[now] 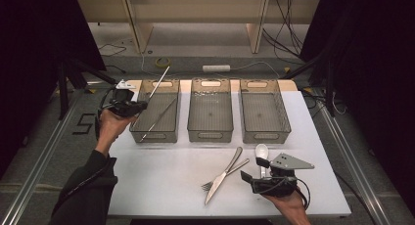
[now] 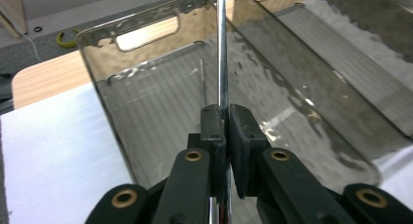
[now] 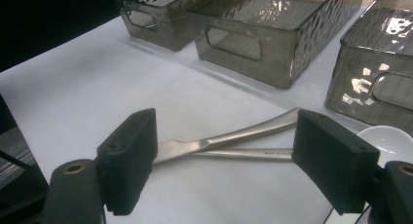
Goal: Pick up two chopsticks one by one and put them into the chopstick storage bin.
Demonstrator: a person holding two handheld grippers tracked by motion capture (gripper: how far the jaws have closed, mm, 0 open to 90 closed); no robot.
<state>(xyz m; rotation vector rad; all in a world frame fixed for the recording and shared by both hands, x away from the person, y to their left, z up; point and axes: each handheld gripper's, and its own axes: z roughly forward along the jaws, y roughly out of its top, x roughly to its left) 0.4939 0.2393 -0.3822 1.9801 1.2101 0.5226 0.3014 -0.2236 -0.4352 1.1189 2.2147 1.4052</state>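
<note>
My left gripper (image 1: 141, 106) (image 2: 226, 116) is shut on a thin metal chopstick (image 1: 160, 79) (image 2: 222, 48) that slants up and away over the left clear bin (image 1: 155, 135) (image 2: 146, 36). A second chopstick (image 1: 159, 118) (image 2: 202, 80) lies inside that bin. My right gripper (image 1: 253, 169) (image 3: 226, 132) stands open near the table's front right, nothing between its pads. Just ahead of it lie a knife (image 1: 222, 178) (image 3: 234, 135) and a fork (image 1: 230, 172) (image 3: 258, 154), crossed. A white spoon (image 1: 262, 151) (image 3: 387, 140) rests beside it.
The middle bin (image 1: 210, 135) (image 3: 243, 48) and the right bin (image 1: 265, 135) (image 3: 375, 87) stand side by side with the left one at the back of the white table (image 1: 161, 176). Table edges and dark floor with cables surround it.
</note>
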